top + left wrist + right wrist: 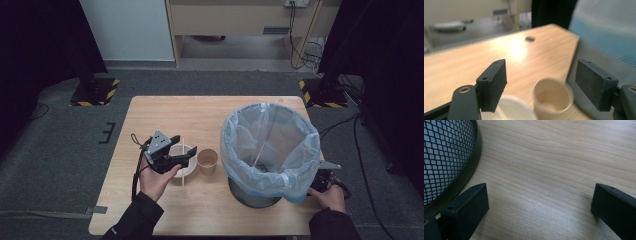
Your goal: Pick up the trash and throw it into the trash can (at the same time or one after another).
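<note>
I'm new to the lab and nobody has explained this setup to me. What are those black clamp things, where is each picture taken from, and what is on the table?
A person sits at a wooden table and holds a hand-held gripper in each hand; there is no robot arm. The high view looks down from above the person. Each of the other two pictures comes from a camera riding on one gripper, looking out along its two black jaws.

The left gripper hovers over a white bowl with a thin wooden stick across it. Beside the bowl stands a tan paper cup, which shows between the open jaws in the left gripper view.

The right gripper sits by a mesh bin lined with a pale blue bag; another stick leans inside. Its jaws are open over bare wood.

Nothing is held by either gripper.
</note>
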`<state>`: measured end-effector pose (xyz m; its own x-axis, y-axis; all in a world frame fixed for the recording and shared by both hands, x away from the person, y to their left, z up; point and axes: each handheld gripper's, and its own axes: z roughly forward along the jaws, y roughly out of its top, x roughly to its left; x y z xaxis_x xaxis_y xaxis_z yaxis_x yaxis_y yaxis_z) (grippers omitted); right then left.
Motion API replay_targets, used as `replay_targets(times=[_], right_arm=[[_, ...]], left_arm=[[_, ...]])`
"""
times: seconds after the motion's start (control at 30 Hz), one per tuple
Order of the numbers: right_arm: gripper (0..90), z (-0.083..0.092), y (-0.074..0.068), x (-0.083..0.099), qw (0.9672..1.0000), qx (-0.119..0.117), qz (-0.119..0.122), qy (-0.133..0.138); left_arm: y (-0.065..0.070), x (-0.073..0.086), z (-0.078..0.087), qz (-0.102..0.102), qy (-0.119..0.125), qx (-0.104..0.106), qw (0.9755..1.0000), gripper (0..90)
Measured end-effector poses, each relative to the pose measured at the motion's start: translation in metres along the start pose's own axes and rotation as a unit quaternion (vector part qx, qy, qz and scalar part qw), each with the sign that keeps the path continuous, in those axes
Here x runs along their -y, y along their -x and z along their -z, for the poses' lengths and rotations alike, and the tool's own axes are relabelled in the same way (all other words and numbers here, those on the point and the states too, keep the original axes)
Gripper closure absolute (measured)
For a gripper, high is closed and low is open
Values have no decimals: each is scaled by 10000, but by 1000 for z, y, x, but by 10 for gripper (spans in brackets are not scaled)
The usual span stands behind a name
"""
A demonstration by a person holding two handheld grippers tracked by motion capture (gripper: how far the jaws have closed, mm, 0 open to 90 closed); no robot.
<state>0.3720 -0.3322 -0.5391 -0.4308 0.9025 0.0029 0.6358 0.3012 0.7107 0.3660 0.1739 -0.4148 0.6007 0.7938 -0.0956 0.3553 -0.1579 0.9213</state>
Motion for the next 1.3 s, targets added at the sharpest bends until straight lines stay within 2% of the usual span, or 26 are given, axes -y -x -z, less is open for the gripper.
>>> replay_targets(times=[0.07,0.1,0.13,0.23,0.27,0.3,0.37,0.43,0.57,0.6,0.63,0.67,0.77,0.9,1.1,1.3], right_arm=[[15,0,0,0,10000,-4,3,0],[15,0,0,0,10000,-4,3,0],[15,0,0,0,10000,-7,7,-1],[15,0,0,0,10000,-18,4,-5],[15,0,-1,0,10000,-23,-3,-15],[15,0,-1,0,10000,-23,-3,-15],[15,0,-1,0,10000,-28,2,-13],[16,0,0,0,10000,-35,9,-24],[15,0,0,0,10000,-52,46,-2],[15,0,0,0,10000,-58,50,-3],[15,0,0,0,10000,-58,50,-3],[15,0,0,0,10000,-65,50,-6],[15,0,0,0,10000,-67,52,-6],[16,0,0,0,10000,-70,56,-5],[16,0,0,0,10000,-71,57,-3],[15,0,0,0,10000,-74,62,-4]], left_arm=[[-7,11,-7,7,-226,-116,9997,246],[-7,11,-7,7,-226,-116,9997,246],[-14,19,-12,52,-386,-211,9990,246],[-20,27,-18,119,-507,-308,9982,246],[-26,34,-22,157,-649,-465,9967,247],[-26,34,-22,157,-649,-465,9967,251],[-33,42,-29,226,-821,-598,9946,263],[-34,47,-33,266,-927,-638,9933,277],[-34,52,-39,331,-1081,-632,9916,334],[-33,55,-43,361,-1184,-661,9901,345],[-33,55,-43,361,-1184,-661,9901,360],[-34,57,-46,391,-1291,-693,9884,378],[-35,58,-48,433,-1365,-682,9873,425],[-37,61,-51,520,-1573,-649,9840,501],[-38,62,-52,648,-1647,-609,9823,605],[-39,63,-51,728,-1718,-638,9804,667]])
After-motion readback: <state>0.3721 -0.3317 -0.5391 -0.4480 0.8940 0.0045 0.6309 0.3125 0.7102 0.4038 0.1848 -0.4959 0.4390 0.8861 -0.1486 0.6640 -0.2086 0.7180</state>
